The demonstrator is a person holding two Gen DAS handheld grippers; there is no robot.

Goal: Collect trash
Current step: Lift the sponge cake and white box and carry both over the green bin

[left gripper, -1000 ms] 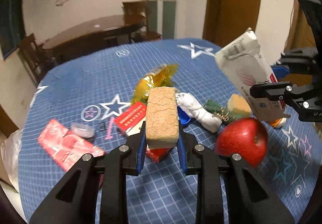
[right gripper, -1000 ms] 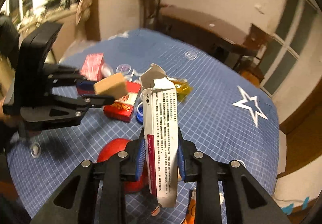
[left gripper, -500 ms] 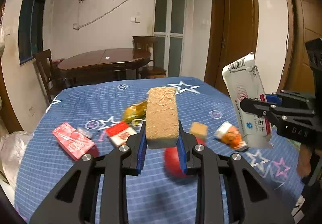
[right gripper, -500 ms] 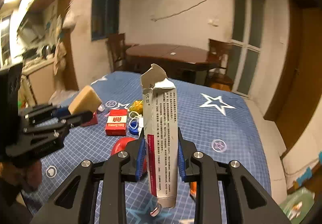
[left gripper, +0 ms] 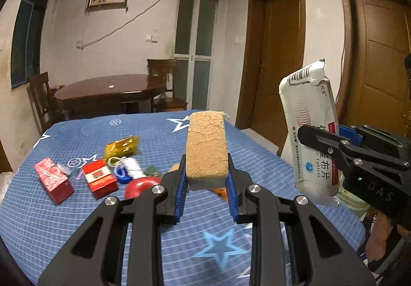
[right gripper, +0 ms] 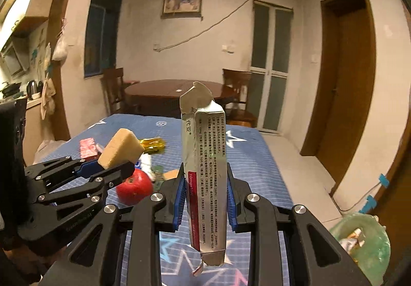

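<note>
Beside blue table (right gripper: pixel 257 157), green bag (right gripper: pixel 370 242) holds wrappers.

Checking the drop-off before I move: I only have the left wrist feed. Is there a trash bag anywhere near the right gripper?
Observer: Yes. The right wrist view shows a green plastic bag on the floor, low right of the right gripper, off the table's edge.
Operator: Anything in it?
Observer: Some wrappers show through its open mouth.
Operator: I only see the medicine box's front. What's on the other faces?
Observer: The medicine box has dense printed text and a red stripe, with its top flap torn open.
Operator: Is the apple whole?
Observer: The red apple looks intact, lying on the table below the left gripper.
</note>
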